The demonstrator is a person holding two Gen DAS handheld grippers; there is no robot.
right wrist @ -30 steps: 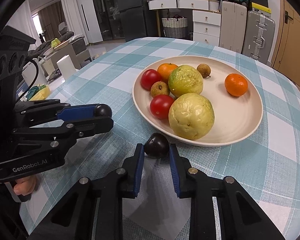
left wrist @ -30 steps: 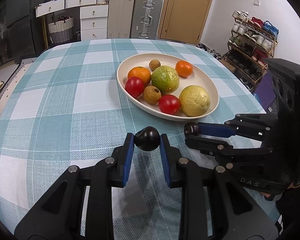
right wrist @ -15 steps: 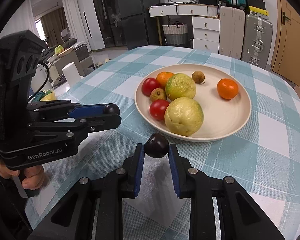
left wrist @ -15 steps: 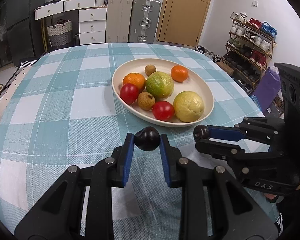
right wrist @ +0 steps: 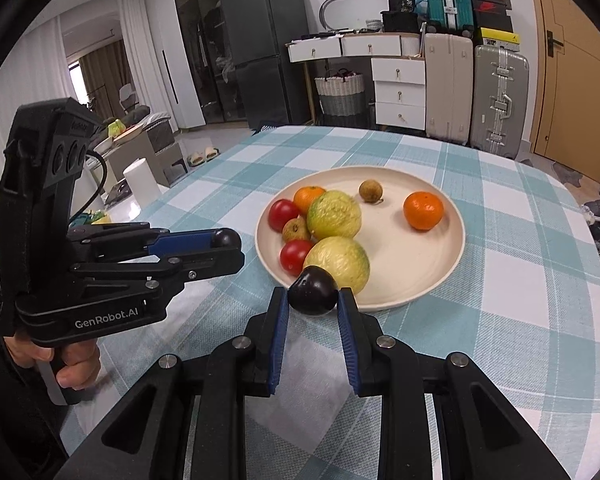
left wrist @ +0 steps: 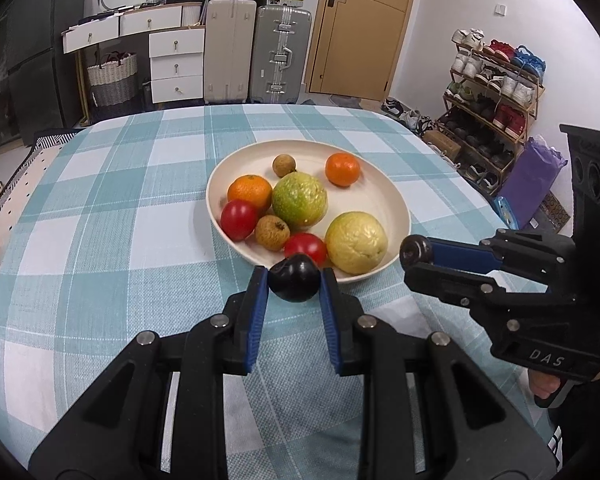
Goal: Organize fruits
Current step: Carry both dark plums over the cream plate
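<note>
- the left gripper [left wrist: 294, 280] is clamping a dark plum [left wrist: 294, 282] between its blue pads, holding it in the air just in front of the near rim of the plate [left wrist: 396, 208].
- the right gripper [right wrist: 313, 300] is likewise squeezing a second dark plum [right wrist: 313, 290], hanging it over the plate's near edge, in front of the yellow guava [right wrist: 338, 262].
- compared with a second ago, both grippers are sitting higher and farther back; the plate is looking smaller and farther off, and each plum is now overlapping the rim instead of the cloth.
- the grips themselves are staying unchanged, pads pressed on the fruit.
- on the plate are lying two oranges [left wrist: 250, 194], two tomatoes [left wrist: 239, 219], a green guava [left wrist: 299, 199], the yellow guava and two small brown longans [left wrist: 272, 232], in the same places as before.
- the plate is resting on a blue-and-white checked tablecloth [left wrist: 100, 216].
- a hand [right wrist: 66, 364] is gripping the left gripper's handle, seen from the right wrist view.
</note>
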